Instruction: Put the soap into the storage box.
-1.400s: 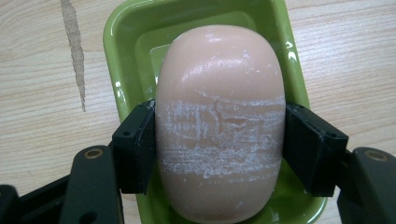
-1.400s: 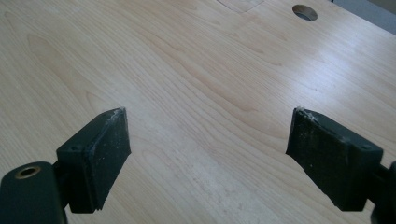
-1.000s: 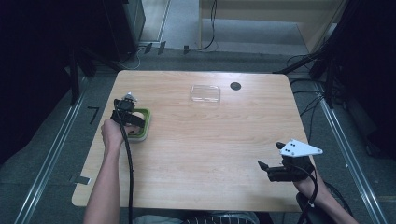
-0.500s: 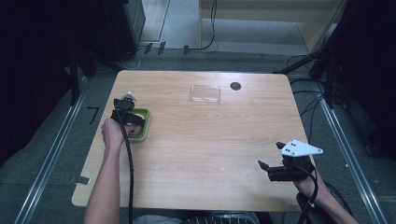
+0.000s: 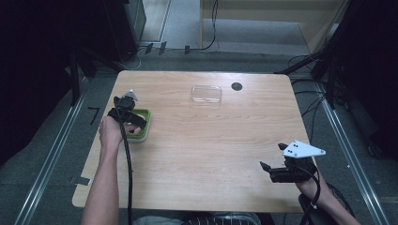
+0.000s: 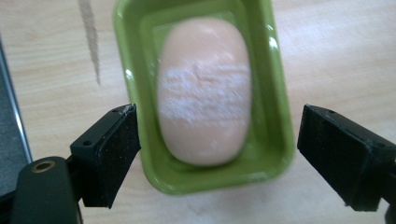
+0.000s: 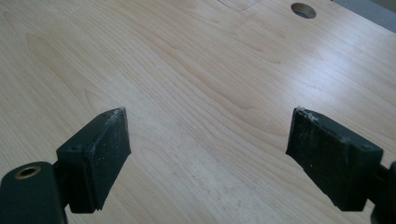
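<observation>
Peach-coloured soap (image 6: 203, 95) lies in the green dish (image 6: 280, 140) between your left gripper's (image 6: 217, 156) spread jaws, its long axis running straight away from you along the line of the jaws. Both jaws stand outside the dish walls, with bare wood beyond each. White chalky scuffing crosses the soap's rounded top. Your right gripper (image 7: 208, 161) gapes wide over clear tabletop (image 7: 196, 70), holding nothing.
</observation>
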